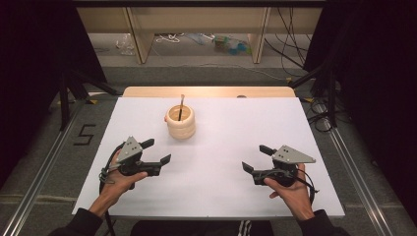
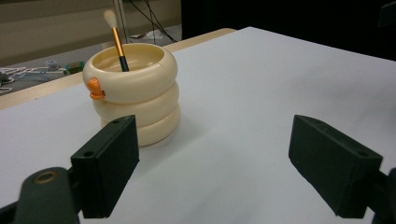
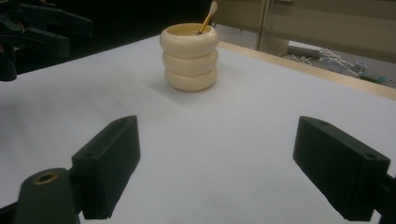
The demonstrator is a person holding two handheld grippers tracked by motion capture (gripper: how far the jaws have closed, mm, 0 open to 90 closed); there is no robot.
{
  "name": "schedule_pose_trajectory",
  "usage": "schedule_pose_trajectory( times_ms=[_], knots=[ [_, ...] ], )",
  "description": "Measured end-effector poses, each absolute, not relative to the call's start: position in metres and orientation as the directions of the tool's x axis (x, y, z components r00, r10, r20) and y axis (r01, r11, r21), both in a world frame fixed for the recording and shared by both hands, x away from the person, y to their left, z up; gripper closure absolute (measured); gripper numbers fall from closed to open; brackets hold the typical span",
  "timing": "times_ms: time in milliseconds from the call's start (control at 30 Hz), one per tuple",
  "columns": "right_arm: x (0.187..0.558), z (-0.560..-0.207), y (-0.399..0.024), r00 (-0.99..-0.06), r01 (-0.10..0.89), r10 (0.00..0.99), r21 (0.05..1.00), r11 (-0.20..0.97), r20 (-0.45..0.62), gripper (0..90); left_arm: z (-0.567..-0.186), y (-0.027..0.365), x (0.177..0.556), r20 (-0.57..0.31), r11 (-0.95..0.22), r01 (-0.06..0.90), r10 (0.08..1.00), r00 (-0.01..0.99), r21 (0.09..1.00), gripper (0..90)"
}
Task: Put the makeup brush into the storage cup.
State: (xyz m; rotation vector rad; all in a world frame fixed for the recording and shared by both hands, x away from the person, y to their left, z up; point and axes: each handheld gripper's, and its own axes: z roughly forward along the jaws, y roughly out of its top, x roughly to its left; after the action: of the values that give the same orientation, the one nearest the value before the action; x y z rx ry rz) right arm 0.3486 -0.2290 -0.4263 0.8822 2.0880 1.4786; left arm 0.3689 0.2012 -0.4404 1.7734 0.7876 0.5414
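Observation:
A cream ringed cup (image 1: pixel 181 121) stands upright toward the back of the white table (image 1: pixel 221 196), with a small orange beak on its rim (image 2: pixel 95 88). A brush (image 1: pixel 181 108) with an orange handle and pale bristles leans inside it (image 2: pixel 116 39) (image 3: pixel 207 18). My left gripper (image 1: pixel 156 151) rests at the front left, held by a hand, jaws wide apart and empty. My right gripper (image 1: pixel 257 158) rests at the front right, also open and empty. In the left gripper view the cup (image 2: pixel 135 93) sits just beyond the left jaw. The right gripper view shows the cup (image 3: pixel 190 57) farther off.
Wooden table trim (image 1: pixel 206 91) runs along the far edge. Beyond it are wooden shelf legs (image 1: pixel 140 39), cables and clutter on the floor (image 1: pixel 231 45). Black stand legs (image 1: pixel 74 83) flank both sides. White surface lies open between the grippers.

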Motion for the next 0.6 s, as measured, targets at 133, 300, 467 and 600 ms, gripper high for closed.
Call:
schedule_pose_trajectory(
  times_ms=[133, 300, 467, 600],
  knots=[
    [0.348, -0.426, -0.229, -0.702, 0.251, 0.712, 0.940, 0.231, 0.012, 15.8, -0.442, 0.202, 0.365, -0.027, -0.200, 0.258, 0.740, 0.672, 0.945, 15.7],
    [0.347, -0.426, -0.227, -0.704, 0.258, 0.709, 0.939, 0.227, 0.022, 15.8, -0.444, 0.203, 0.361, -0.035, -0.194, 0.267, 0.746, 0.666, 0.944, 15.6],
    [0.347, -0.427, -0.227, -0.709, 0.262, 0.705, 0.937, 0.229, 0.026, 15.8, -0.443, 0.204, 0.357, -0.033, -0.193, 0.261, 0.743, 0.668, 0.946, 15.6],
    [0.347, -0.427, -0.227, -0.709, 0.260, 0.705, 0.939, 0.226, 0.027, 15.8, -0.442, 0.205, 0.355, -0.029, -0.195, 0.257, 0.743, 0.669, 0.946, 15.6]
  ],
)
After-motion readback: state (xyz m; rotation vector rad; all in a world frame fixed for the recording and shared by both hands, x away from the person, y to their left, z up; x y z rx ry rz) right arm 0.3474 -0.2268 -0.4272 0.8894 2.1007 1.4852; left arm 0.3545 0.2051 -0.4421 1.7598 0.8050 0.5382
